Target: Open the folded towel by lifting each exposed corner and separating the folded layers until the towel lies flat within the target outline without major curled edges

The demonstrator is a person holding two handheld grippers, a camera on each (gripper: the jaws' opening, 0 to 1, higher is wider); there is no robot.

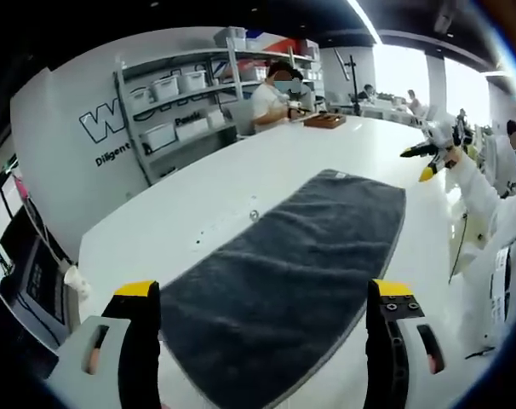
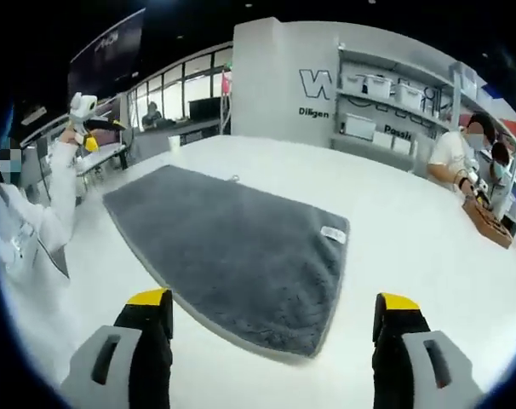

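Towel (image 1: 292,273) lies spread flat on white table (image 1: 198,213).

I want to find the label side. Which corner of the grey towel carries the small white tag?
In the right gripper view, the towel has its white tag at the corner on the picture's right, towards the shelves. The other visible corners are plain grey.

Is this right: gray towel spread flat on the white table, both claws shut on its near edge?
Not quite. The gray towel does lie flat on the white table, but both claws are open and hold nothing. The left claw in the left gripper view and the right claw in the right gripper view sit with jaws wide apart.
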